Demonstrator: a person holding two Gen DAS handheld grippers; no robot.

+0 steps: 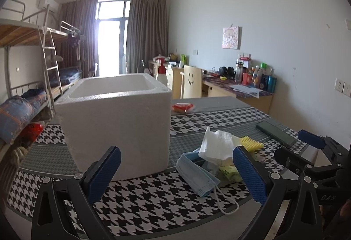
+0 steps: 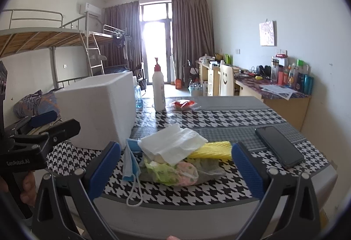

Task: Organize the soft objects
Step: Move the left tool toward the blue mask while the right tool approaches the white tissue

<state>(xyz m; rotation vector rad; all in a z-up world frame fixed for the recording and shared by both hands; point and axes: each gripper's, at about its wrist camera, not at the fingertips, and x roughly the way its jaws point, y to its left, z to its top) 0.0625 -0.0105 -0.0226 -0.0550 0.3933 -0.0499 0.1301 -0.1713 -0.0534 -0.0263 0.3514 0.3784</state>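
Both the left gripper (image 1: 176,170) and right gripper (image 2: 176,168) hover spread wide, holding nothing. The soft pile, white tissue (image 2: 173,145), blue face mask (image 2: 131,163) and yellow sponge (image 2: 211,150), lies just right of the foam box (image 1: 116,123) on the desk (image 1: 219,118). Picking looks about to start; the next move likely calls for closing on the tissue on top.

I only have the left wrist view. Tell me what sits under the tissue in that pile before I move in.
Observer: Under the white tissue lies a green-and-pink patterned soft bag. You only see a green corner of it.
Operator: Report anything beneath that.
Observer: A grey cloth lies under it, spreading out to the right.
Operator: Now check behind the foam box.
Observer: A clear bottle with blue liquid stands behind the foam box, near a white pump bottle.
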